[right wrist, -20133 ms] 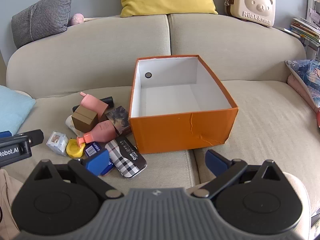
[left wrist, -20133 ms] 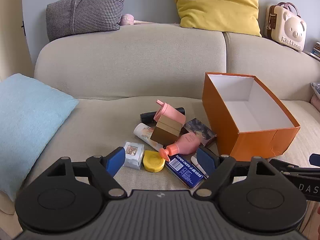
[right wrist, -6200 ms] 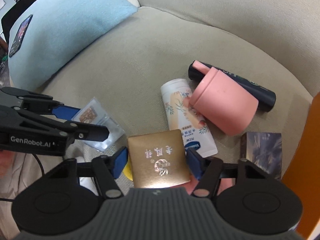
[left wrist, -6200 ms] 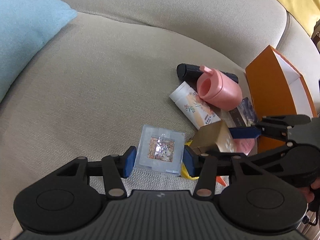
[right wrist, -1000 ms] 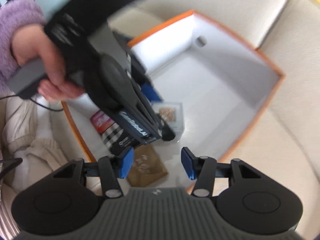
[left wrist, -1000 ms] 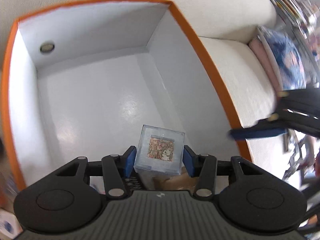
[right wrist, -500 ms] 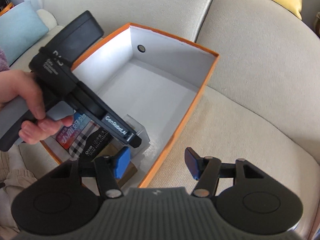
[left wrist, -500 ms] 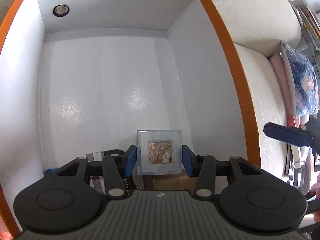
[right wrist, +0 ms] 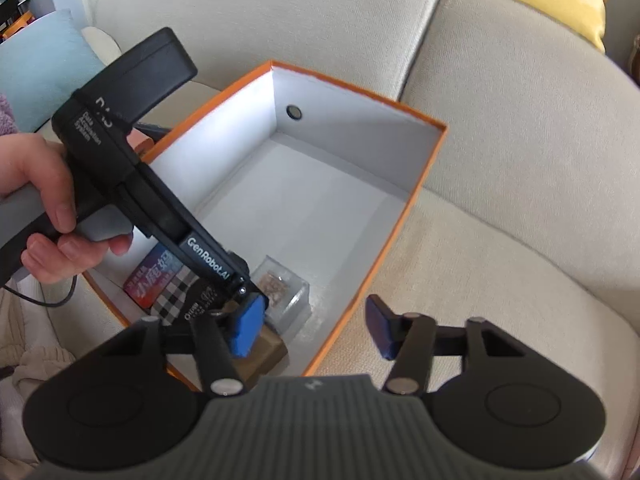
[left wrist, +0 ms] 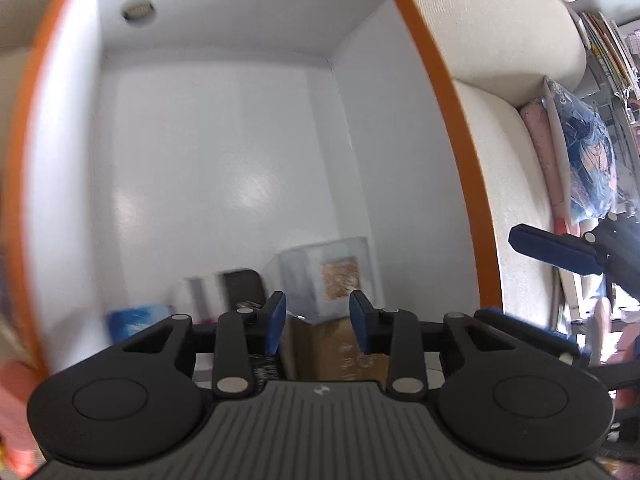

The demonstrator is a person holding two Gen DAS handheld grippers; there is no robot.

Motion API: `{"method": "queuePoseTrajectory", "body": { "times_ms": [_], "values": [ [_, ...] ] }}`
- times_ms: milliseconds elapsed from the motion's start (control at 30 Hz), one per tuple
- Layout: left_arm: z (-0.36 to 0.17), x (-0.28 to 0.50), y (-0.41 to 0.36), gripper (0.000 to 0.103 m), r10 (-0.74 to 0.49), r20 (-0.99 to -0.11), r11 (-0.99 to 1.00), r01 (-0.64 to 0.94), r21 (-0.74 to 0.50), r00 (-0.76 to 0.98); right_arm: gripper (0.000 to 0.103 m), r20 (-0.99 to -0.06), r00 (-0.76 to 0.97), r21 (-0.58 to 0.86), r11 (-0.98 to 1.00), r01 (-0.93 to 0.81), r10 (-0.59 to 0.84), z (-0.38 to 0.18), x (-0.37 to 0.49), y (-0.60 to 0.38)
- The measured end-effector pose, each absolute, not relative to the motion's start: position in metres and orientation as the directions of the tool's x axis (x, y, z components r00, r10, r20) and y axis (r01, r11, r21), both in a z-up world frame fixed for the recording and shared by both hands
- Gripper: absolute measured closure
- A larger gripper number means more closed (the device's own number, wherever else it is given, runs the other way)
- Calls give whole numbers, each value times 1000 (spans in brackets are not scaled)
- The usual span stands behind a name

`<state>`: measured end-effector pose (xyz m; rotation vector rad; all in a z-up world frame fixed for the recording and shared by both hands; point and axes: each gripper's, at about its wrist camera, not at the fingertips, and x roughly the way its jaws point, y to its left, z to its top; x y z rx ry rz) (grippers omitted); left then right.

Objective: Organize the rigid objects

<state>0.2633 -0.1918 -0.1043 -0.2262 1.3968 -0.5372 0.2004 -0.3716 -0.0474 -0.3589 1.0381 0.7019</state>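
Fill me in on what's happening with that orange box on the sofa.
A person is packing small items into the orange box with two handheld grippers. The left gripper is over the box's near corner, jaws closing on nothing; the clear cube lies free on the box floor just ahead of it, beside a brown carton and a plaid tin. The right gripper hangs above the box's near rim, empty, jaws closing.

Box point(right wrist: 416, 196) sits on sofa seat point(right wrist: 500, 280), backrest point(right wrist: 320, 20) behind it. Inside box, near end: clear cube point(right wrist: 286, 290) on the floor by the right wall, carton point(right wrist: 264, 354) before it, plaid tin point(right wrist: 180, 292) and card pack point(right wrist: 150, 276) to its left. Far end of box floor bare.
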Motion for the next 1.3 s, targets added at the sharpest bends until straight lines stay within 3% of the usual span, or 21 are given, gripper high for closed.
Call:
{"method": "queuePoseTrajectory", "body": {
  "times_ms": [167,233,400,567,833,1000,1167,1300],
  "values": [
    [-52,252,-167,64,-517,-825,844,298,-447,228,72,-897,291,-13,639,-769,332,-41,194,-341],
    [-38,247,-153,64,-496,-821,859,297,-417,283,86,-924,266,-55,591,-804,275,-49,199,-319],
    [-21,239,-115,64,-424,-827,902,247,-353,368,87,-965,245,-192,386,-902,91,-81,196,-264],
    [-21,230,-79,64,-415,-820,910,173,-378,393,88,-960,272,-281,207,-937,-70,-118,186,-222],
    [-34,228,-59,64,-414,-827,909,131,-394,382,89,-982,188,-189,173,-967,-26,-130,188,-219],
    [-41,224,-52,64,-421,-828,905,119,-407,369,88,-967,226,-239,118,-964,-116,-129,191,-227],
    [-43,220,-48,64,-434,-827,899,113,-423,357,89,-971,151,-163,54,-985,-186,-131,190,-233],
    [-42,217,-44,64,-425,-831,903,111,-414,358,91,-984,94,-108,91,-990,-153,-134,192,-233]
  ]
}}
